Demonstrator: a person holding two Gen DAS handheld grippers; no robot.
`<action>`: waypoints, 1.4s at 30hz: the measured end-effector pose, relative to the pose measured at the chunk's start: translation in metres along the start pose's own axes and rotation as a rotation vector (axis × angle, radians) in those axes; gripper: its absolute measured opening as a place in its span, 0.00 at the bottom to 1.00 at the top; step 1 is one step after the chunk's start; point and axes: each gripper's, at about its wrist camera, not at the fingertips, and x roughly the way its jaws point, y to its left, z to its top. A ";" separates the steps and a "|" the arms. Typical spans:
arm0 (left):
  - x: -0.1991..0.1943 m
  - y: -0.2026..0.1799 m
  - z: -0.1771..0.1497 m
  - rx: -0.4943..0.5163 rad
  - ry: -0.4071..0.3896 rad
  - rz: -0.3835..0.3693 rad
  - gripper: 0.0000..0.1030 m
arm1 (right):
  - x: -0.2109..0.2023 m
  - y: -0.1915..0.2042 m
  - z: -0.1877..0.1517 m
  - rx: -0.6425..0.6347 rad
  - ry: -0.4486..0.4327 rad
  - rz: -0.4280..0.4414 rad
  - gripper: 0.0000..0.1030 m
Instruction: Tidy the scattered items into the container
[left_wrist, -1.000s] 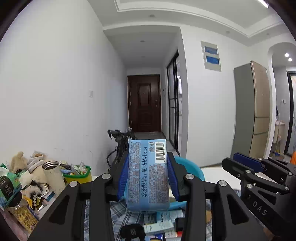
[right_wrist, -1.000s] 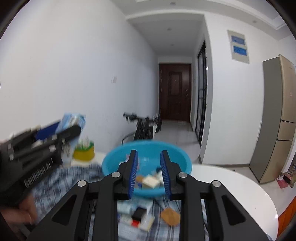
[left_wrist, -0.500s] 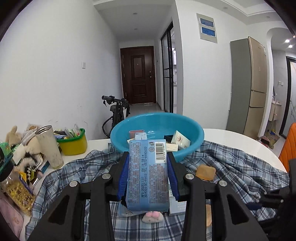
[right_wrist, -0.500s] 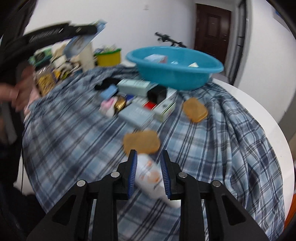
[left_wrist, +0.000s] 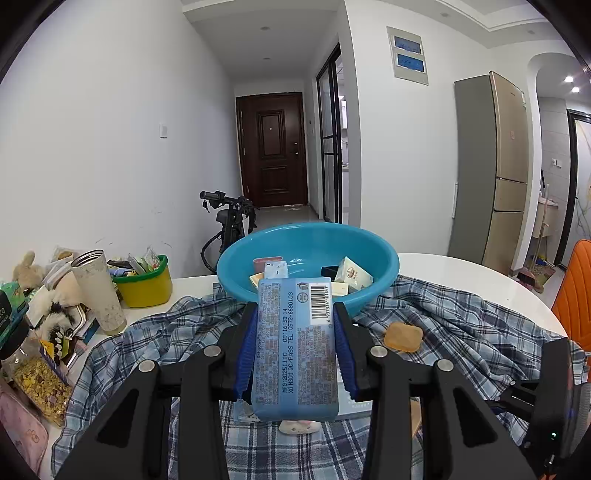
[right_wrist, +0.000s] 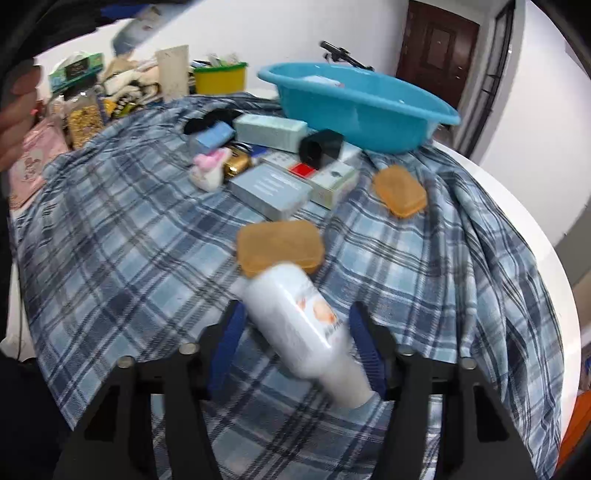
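Left wrist view: left claw (left_wrist: 295, 306) clamped on blue packet (left_wrist: 295, 350), just short of blue basin (left_wrist: 384, 266) w/ boxes inside. Right claw (right_wrist: 295, 306) jaws just been opening, straddling white bottle (right_wrist: 303, 332), not pinching; orange lid (right_wrist: 279, 243) at far end, boxes (right_wrist: 269, 186) beyond. Half sec ago bottle sat ahead of fingertips. Plaid cloth (right_wrist: 110, 240) over white table (right_wrist: 517, 206); hallway door (left_wrist: 271, 147) behind.

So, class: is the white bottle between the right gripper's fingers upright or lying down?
Lying down. The white bottle rests on its side on the plaid cloth, angled diagonally between the open fingers.
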 end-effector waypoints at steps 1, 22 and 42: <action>0.000 0.000 0.000 0.000 0.000 0.000 0.40 | -0.001 -0.003 0.000 0.026 0.004 0.018 0.39; 0.004 0.001 -0.001 0.004 0.022 -0.006 0.40 | 0.014 -0.002 0.001 0.134 -0.040 0.057 0.37; 0.000 -0.014 -0.007 -0.008 -0.012 -0.042 0.40 | -0.104 0.017 0.088 0.220 -0.590 -0.244 0.37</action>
